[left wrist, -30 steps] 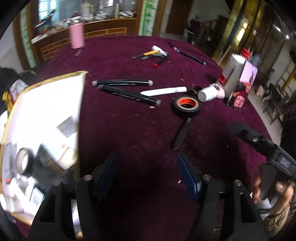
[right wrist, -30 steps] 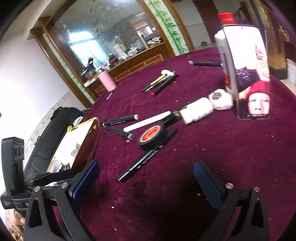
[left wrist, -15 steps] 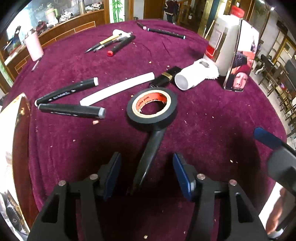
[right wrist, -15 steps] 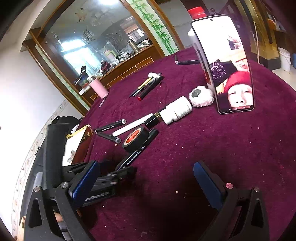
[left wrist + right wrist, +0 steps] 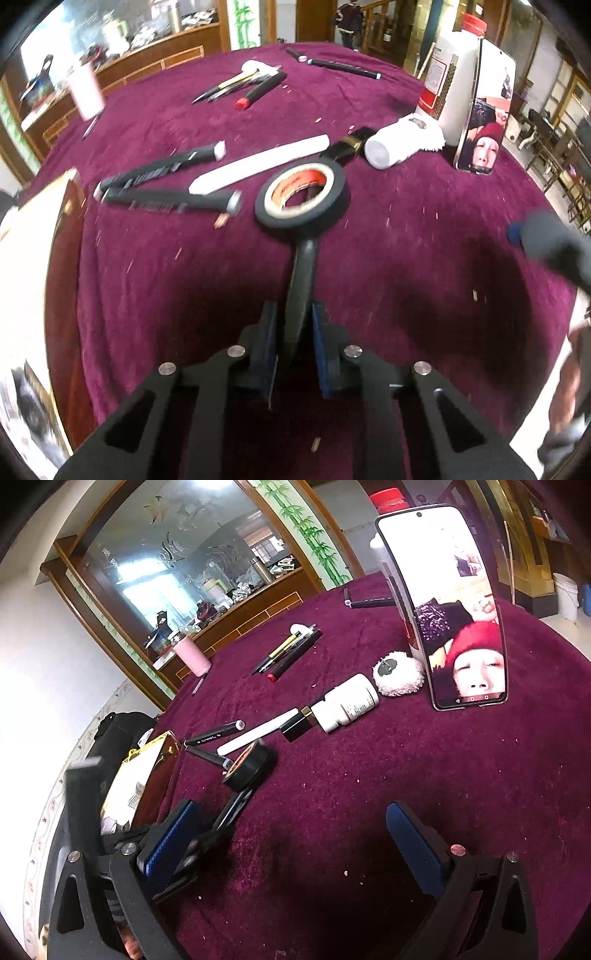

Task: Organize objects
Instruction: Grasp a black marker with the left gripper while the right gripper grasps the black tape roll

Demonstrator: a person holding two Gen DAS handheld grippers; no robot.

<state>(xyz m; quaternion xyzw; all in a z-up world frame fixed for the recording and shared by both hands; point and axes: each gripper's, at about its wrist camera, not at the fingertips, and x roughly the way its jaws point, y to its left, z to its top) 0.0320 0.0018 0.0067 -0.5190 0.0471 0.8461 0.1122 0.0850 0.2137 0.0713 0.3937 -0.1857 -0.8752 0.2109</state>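
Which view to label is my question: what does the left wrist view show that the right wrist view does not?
Only the left wrist view: a clear look at the left hand-held gripper, its jaws closing with the pads on the marker, whose far end lies under the tape. Only the right wrist view: the right hand-held gripper, open over bare cloth, and the wall mirror. Both: tape, marker, white bottle, phone and box.
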